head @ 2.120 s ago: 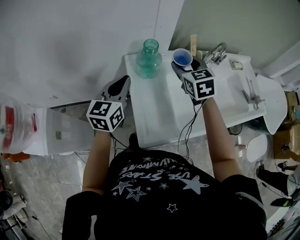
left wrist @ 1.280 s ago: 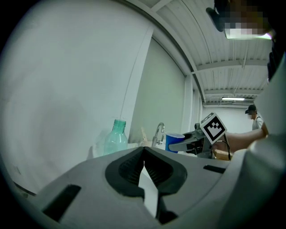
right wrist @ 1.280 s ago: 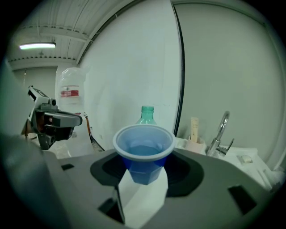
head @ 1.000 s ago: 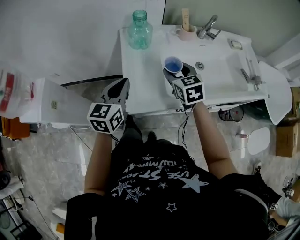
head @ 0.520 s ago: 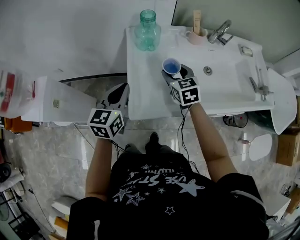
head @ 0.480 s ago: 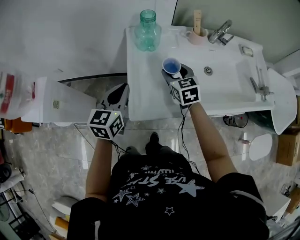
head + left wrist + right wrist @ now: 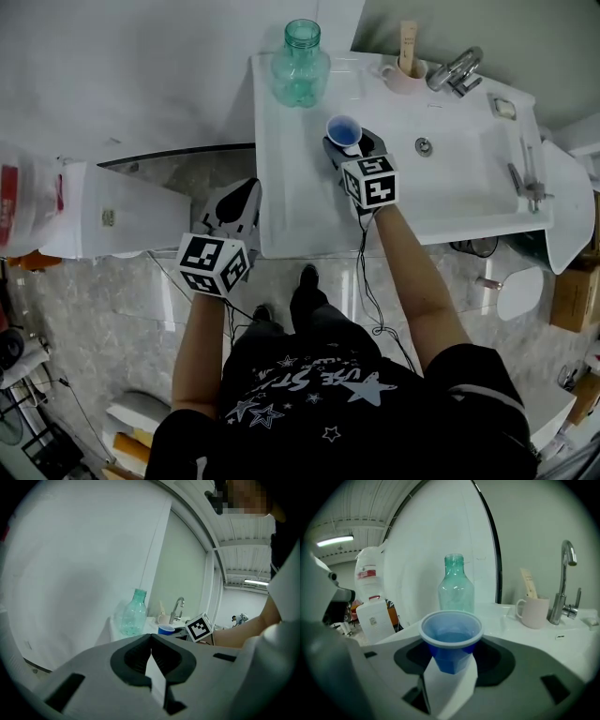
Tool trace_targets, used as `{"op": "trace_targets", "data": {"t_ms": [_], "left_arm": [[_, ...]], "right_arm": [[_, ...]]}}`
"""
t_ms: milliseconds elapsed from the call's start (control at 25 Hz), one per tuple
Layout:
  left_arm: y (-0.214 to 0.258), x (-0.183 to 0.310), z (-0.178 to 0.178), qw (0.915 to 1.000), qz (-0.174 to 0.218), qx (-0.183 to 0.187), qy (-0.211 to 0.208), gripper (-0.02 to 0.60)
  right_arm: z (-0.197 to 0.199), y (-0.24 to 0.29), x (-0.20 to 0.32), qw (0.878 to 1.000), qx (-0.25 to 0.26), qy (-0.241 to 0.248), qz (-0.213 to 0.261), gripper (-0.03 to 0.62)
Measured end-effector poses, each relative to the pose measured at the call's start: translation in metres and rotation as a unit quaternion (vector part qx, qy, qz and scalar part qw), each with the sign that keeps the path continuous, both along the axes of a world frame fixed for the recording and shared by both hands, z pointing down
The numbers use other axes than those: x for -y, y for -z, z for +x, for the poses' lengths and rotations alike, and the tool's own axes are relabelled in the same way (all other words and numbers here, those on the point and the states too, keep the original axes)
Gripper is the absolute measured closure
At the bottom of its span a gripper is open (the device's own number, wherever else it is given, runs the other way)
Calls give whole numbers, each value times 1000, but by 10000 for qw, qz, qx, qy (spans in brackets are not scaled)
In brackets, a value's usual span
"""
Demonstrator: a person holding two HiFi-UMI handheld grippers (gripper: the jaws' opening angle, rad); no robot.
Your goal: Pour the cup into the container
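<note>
- Liquid is sitting in the bottom of the blue cup [image 7: 451,634], and the cup is standing up straight.
- The right tool [image 7: 451,670] is holding the cup. Its jaws are hugging the lower part of the cup from both sides. They have just been opening a tiny bit wider, but the cup is staying between them.
- The cup is sticking out right at the front of the right tool, over the white desk [image 7: 291,187].
- The green bottle [image 7: 456,585] is standing on the desk straight ahead of the right tool, a little way past the cup. I am guessing this bottle is the container to fill.
- A pink mug [image 7: 533,611] and a shiny tap [image 7: 563,583] are sitting ahead and to the right of the right tool.
- The left tool [image 7: 151,656] is closed tight with nothing in it. It is hanging off the side of the desk, well apart from the cup and the bottle.
- The cup is looking thin, light and bendy. Squeezing too hard is likely going to squash it and push the liquid out.
- Holding it around the middle of its wall, under the rim, is looking like the best way, because the top needs to be free for pouring.
- The bottle's mouth is looking small, so the pour is going to need slow tipping right over the hole.
- The bottle is looking light too, so bumping it is going to be risky.
</note>
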State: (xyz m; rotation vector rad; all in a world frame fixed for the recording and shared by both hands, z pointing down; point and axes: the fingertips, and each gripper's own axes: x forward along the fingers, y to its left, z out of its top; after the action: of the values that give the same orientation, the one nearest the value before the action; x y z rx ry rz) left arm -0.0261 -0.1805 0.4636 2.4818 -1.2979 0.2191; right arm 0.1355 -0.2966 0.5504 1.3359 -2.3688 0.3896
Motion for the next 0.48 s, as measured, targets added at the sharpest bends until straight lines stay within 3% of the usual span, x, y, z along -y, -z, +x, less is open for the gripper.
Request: {"op": "trace_targets", "data": {"t_ms": [480], "left_arm": [[-20, 1, -9, 9996, -223, -55, 173, 569]], "right_arm": [[-7, -27, 16, 9996, -210, 186, 16, 332]]}}
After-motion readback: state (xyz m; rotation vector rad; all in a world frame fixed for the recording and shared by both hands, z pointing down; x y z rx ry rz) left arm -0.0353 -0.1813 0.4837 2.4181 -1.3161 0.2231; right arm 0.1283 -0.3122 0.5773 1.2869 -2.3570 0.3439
